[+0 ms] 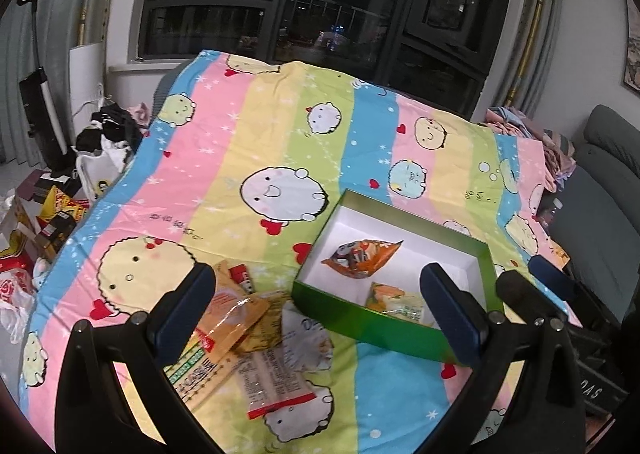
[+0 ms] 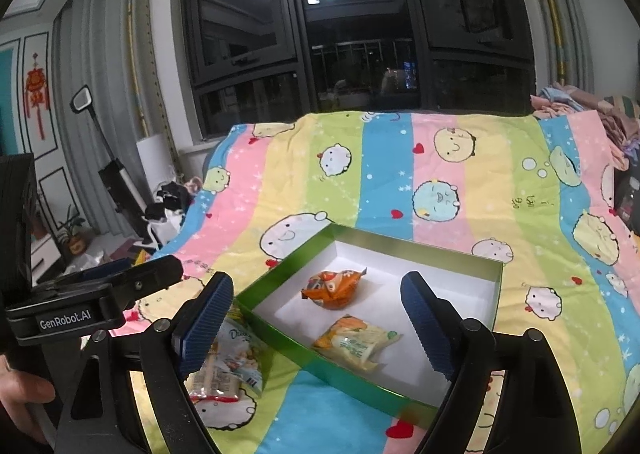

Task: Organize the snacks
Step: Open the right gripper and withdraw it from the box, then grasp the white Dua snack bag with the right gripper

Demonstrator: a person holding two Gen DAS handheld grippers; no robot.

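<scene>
Right gripper [image 2: 316, 322] hangs with jaws wide apart, nothing between them, above the shallow green cardboard box with the white inside [image 2: 460, 260]. In the box: a crumpled orange foil snack packet [image 2: 334, 288] at the middle, a pale yellow-green wrapped snack [image 2: 358, 342] by the near wall, the two apart. Left gripper [image 1: 316, 310], jaws also spread and empty, hovers over a loose heap of clear and tan snack wrappers [image 1: 256, 346] just left of the box, on the striped pastel cartoon bedsheet [image 1: 224, 149].
</scene>
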